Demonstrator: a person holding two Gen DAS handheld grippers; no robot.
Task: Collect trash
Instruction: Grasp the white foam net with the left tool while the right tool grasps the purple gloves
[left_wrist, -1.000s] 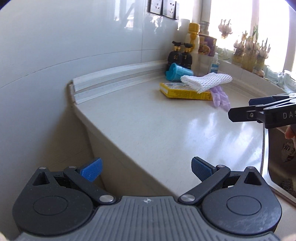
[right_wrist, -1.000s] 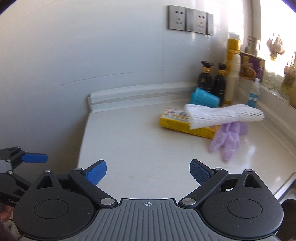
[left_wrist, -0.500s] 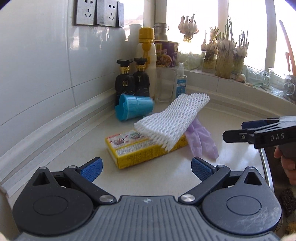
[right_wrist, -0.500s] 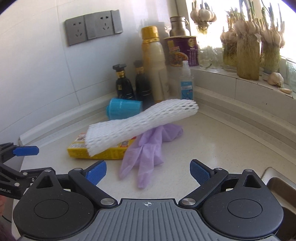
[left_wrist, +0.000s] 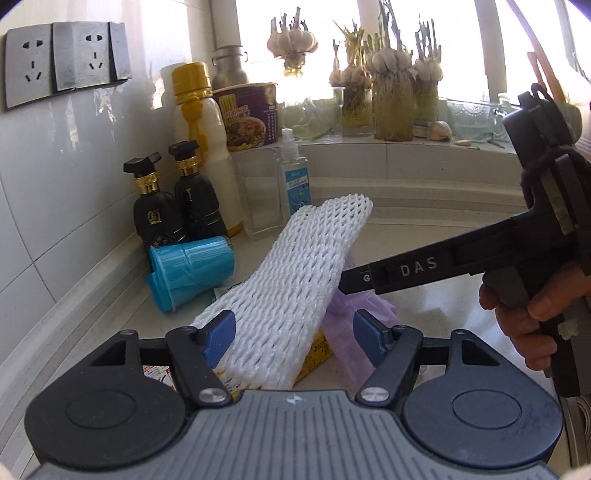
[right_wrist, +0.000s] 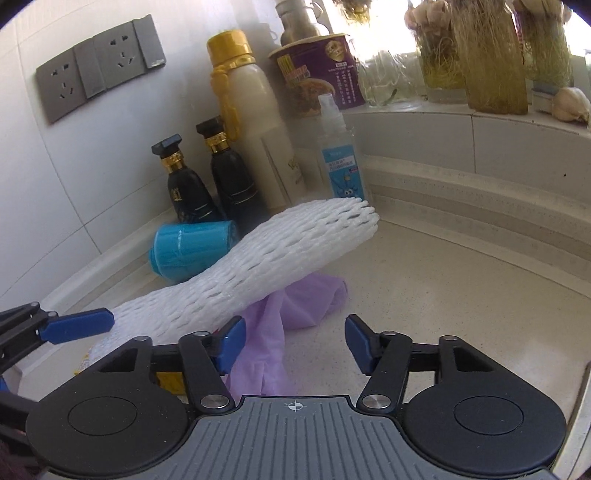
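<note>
A white foam net sleeve (left_wrist: 295, 288) lies across a yellow box (left_wrist: 317, 350) and a purple glove (left_wrist: 354, 317) on the counter. My left gripper (left_wrist: 291, 334) is open, with the near end of the sleeve between its blue pads. In the right wrist view the sleeve (right_wrist: 258, 266) slopes up to the right over the glove (right_wrist: 280, 325). My right gripper (right_wrist: 293, 343) is open, low over the glove, empty. A blue cup (right_wrist: 192, 251) lies on its side behind.
Two black bottles (left_wrist: 173, 206), a white bottle with a gold cap (left_wrist: 207, 147), a spray bottle (left_wrist: 295, 181) and a purple noodle cup (left_wrist: 247, 114) stand in the corner. Jars of garlic (left_wrist: 391, 96) line the sill. Bare counter (right_wrist: 443, 280) lies to the right.
Both grippers have moved forward and closer to the sleeve and glove. The left gripper's pads now flank the sleeve's near end. Both stay open.
</note>
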